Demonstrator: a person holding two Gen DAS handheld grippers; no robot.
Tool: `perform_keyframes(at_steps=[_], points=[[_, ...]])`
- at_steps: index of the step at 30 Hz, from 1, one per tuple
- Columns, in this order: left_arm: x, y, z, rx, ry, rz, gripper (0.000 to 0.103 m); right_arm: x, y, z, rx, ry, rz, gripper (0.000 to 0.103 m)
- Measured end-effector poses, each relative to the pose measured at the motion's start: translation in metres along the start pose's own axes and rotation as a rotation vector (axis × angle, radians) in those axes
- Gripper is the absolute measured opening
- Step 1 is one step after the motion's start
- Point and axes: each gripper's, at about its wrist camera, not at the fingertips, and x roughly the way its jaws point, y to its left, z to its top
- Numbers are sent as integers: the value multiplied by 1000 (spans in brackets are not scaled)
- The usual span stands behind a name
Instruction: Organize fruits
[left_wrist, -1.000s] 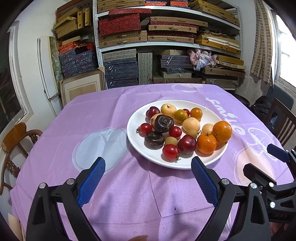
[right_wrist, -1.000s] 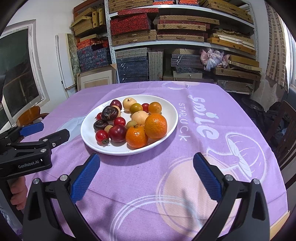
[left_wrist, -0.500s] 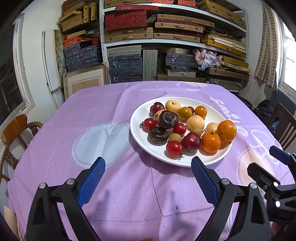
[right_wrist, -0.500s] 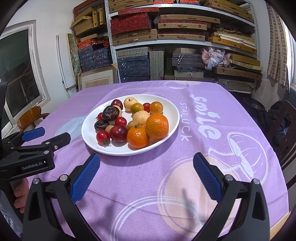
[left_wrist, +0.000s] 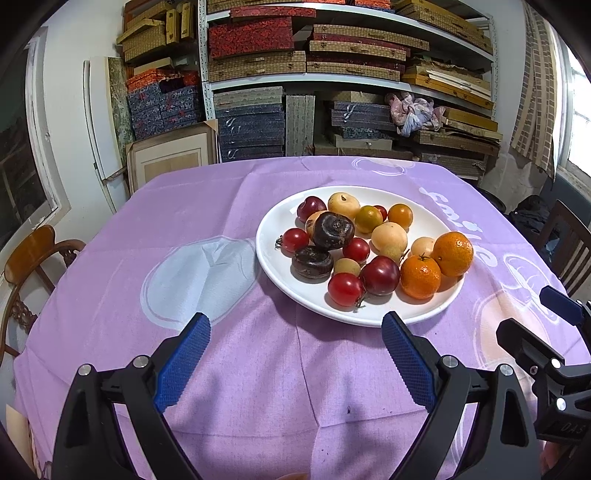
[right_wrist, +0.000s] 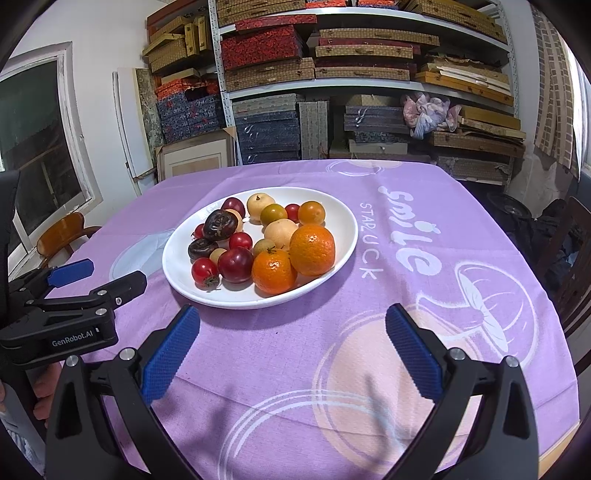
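Your left hand-held gripper (left_wrist: 295, 343) is spread wide, holding nothing, and so is your right hand-held gripper (right_wrist: 293, 332). Both hover over the purple-clothed bench (left_wrist: 221, 369), just short of the white plate (left_wrist: 273, 266). All the fruits (left_wrist: 373, 251) are piled on that plate, two oranges (right_wrist: 295, 258) at its right edge.

A metal shelving unit (left_wrist: 347, 79) filled the back wall, packed with flat woven, red and dark blue boxes, with a bundle of pale cloth (left_wrist: 412, 110) tucked among them on the right. A framed picture (left_wrist: 171, 160) and white boards (left_wrist: 99, 125) leaned against the white wall at the left, beside a window (right_wrist: 35, 147) and a wooden armchair (left_wrist: 31, 258). The table wore a purple cloth (right_wrist: 424, 295) printed with white lettering, a dark wooden chair (left_wrist: 570, 245) stood at the right, and daylight came through a curtained window (left_wrist: 578, 125) there.
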Motion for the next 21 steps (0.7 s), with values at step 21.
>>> perform_keyframes(at_steps=[21], points=[[3,3,-11,3,24,12,95,1,8,-16,-22,22,7,99]])
